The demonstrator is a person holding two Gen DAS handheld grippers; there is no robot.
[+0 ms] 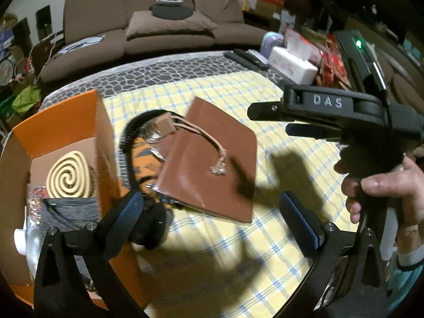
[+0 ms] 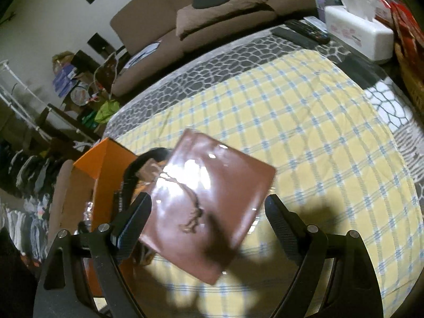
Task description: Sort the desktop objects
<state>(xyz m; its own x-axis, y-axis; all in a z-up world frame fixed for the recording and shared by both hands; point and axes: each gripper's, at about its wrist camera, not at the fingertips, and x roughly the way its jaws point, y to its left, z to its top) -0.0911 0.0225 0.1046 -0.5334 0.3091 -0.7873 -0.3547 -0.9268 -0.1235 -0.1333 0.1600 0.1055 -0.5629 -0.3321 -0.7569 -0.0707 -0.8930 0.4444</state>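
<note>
The right tool (image 2: 208,218) stands wide with nothing between its pads, angled down over the brown packet (image 2: 209,206), a flat glossy square with a cord and small pendant lying on its face. The left tool (image 1: 212,217) is equally wide and empty, and hangs over the packet's near corner. From the left wrist view the right tool shows side-on, gripped by the person's hand (image 1: 387,190).

The packet rests tilted, its left edge propped on a black band (image 1: 126,143) and an orange-and-black striped piece beneath it, so that edge sits clear of the checked cloth (image 2: 304,132) covering the tabletop; that raised edge looks the easier place to bite. Just left stands the orange box (image 1: 61,122), open at the top and already holding a pale spiral coil (image 1: 70,175) and a grey cloth (apparently the sorting bin). A tissue box (image 2: 357,34) and remotes sit well apart at the far edge.
</note>
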